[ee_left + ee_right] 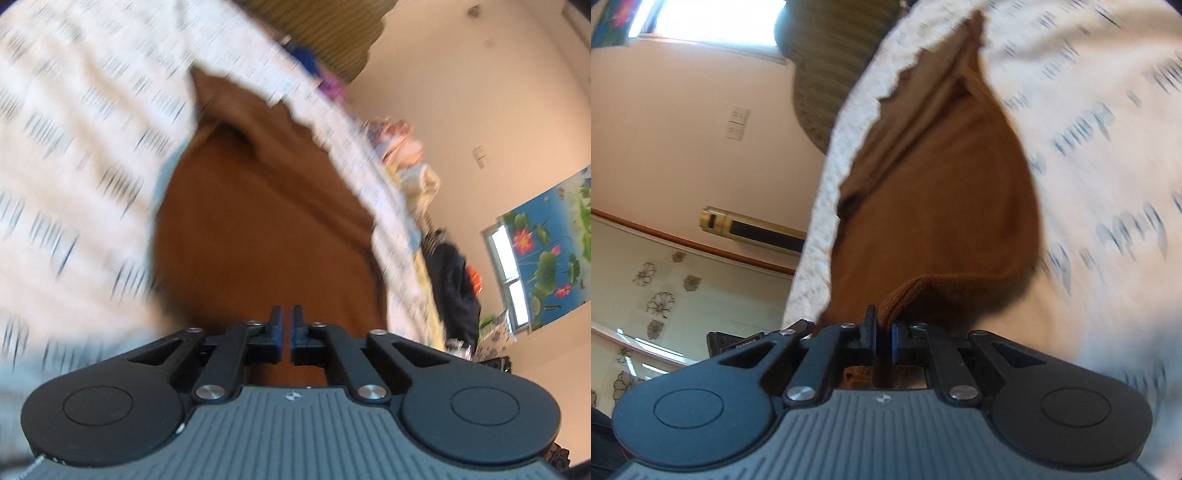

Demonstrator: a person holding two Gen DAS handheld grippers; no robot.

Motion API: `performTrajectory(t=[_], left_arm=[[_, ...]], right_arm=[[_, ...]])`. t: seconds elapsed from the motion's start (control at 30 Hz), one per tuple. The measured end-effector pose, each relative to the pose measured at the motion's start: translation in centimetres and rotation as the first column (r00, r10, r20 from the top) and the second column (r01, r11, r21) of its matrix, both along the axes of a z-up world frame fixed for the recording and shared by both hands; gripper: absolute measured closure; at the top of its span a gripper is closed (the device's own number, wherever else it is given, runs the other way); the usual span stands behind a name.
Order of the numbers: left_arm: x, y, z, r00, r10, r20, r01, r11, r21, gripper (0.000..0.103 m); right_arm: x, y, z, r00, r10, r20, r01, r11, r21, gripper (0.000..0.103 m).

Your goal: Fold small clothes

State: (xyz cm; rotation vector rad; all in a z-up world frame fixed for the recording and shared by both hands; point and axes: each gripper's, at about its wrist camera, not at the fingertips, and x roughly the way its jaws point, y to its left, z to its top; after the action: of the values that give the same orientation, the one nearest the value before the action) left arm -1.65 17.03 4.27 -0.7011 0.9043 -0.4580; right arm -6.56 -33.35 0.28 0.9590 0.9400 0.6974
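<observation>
My left hand-held gripper (287, 325) has its two fingers pressed close together on the brown cloth (266, 229). My right hand-held gripper (884, 332) is pinching a thick folded edge of the same brown cloth (934, 206). The cloth stretches away from both grippers, over a white sheet with dark marks (74, 147). Everything looks blurry.

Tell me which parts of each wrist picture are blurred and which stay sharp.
Left wrist view: the printed white sheet is motion-streaked, the brown garment soft, the left hand-held gripper crisp. Right wrist view: the same sheet smears, the right hand-held gripper is sharp, and the window is blown out.
</observation>
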Motion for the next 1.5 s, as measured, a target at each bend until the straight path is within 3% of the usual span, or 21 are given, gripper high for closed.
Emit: performTrajectory(t=[0.07, 0.2, 0.27, 0.3, 0.33, 0.37, 0.47, 0.53, 0.63, 0.8, 0.87, 0.9, 0.93, 1.03, 1.27, 1.5], left_arm=[[2.3, -0.3, 1.2, 1.0, -0.009, 0.028, 0.009, 1.0, -0.004, 0.103], [4.1, -0.5, 2.1, 0.999, -0.034, 0.03, 0.032, 0.996, 0.079, 0.101], [3.2, 0.2, 1.5, 1.0, -0.029, 0.004, 0.029, 0.993, 0.113, 0.066], [2.3, 0.7, 1.1, 1.0, -0.003, -0.001, 0.003, 0.992, 0.125, 0.038], [1.3, 1.2, 0.5, 1.0, 0.028, -0.005, -0.027, 0.99, 0.137, 0.022], [0.3, 1.6, -0.1, 0.998, 0.052, -0.02, -0.048, 0.988, 0.147, 0.02], [-2.2, 3.0, -2.0, 0.987, 0.116, -0.114, -0.101, 0.987, 0.128, 0.026], [-3.6, 3.4, -3.4, 0.975, 0.136, -0.179, -0.125, 0.99, 0.068, 0.028], [-4.9, 2.4, -4.4, 0.975, 0.082, -0.209, -0.087, 0.996, -0.013, 0.031], [-5.8, 0.3, -5.9, 0.975, -0.022, -0.22, 0.012, 0.999, -0.046, 0.046], [-5.9, 0.9, -6.3, 0.969, -0.019, -0.247, 0.004, 0.998, -0.062, 0.065], [-5.9, 1.0, -6.5, 0.964, -0.018, -0.264, 0.004, 0.999, -0.054, 0.098], [-5.9, 1.0, -6.5, 0.961, -0.015, -0.276, 0.008, 1.0, -0.028, 0.1], [-5.8, 0.7, -5.6, 0.968, -0.035, -0.247, 0.039, 0.999, 0.011, 0.1], [-3.0, 0.0, -1.1, 0.995, -0.055, -0.078, 0.05, 0.997, -0.056, 0.1], [7.9, -1.6, 3.5, 0.991, 0.01, 0.131, 0.004, 0.995, -0.103, 0.1]], right_arm=[[2.4, 0.3, 1.0, 0.999, -0.002, 0.035, 0.001, 1.0, 0.017, 0.096], [6.1, 1.5, 2.9, 0.995, 0.05, 0.085, -0.049, 0.999, -0.012, 0.096], [6.4, 1.6, 3.1, 0.993, 0.081, 0.08, -0.08, 0.997, -0.017, 0.096], [6.2, 1.5, 3.0, 0.994, 0.086, 0.072, -0.085, 0.996, -0.021, 0.096], [5.9, 1.3, 2.7, 0.994, 0.086, 0.061, -0.085, 0.996, -0.018, 0.096], [5.6, 1.1, 2.4, 0.996, 0.081, 0.047, -0.08, 0.997, -0.011, 0.096], [4.4, 0.4, 1.4, 0.998, 0.057, 0.008, -0.058, 0.998, 0.002, 0.096], [3.8, 0.1, 0.9, 0.999, 0.041, -0.004, -0.041, 0.999, 0.014, 0.096], [3.3, 0.0, 0.7, 0.999, 0.034, -0.005, -0.034, 0.999, 0.022, 0.096], [2.9, 0.4, 0.7, 0.998, 0.055, 0.0, -0.055, 0.998, 0.019, 0.096], [2.7, 0.4, 0.5, 0.998, 0.057, -0.007, -0.057, 0.998, 0.018, 0.096], [2.5, 0.4, 0.5, 0.998, 0.056, -0.009, -0.056, 0.998, 0.015, 0.096], [2.3, 0.3, 0.5, 0.999, 0.053, -0.011, -0.053, 0.998, 0.014, 0.096], [1.9, 0.0, 0.3, 0.999, 0.039, -0.016, -0.039, 0.999, 0.014, 0.096], [2.3, -0.4, 0.3, 1.0, 0.004, -0.008, -0.004, 0.999, 0.054, 0.096], [9.2, -1.6, 1.7, 0.991, -0.087, 0.097, 0.07, 0.983, 0.171, 0.096]])
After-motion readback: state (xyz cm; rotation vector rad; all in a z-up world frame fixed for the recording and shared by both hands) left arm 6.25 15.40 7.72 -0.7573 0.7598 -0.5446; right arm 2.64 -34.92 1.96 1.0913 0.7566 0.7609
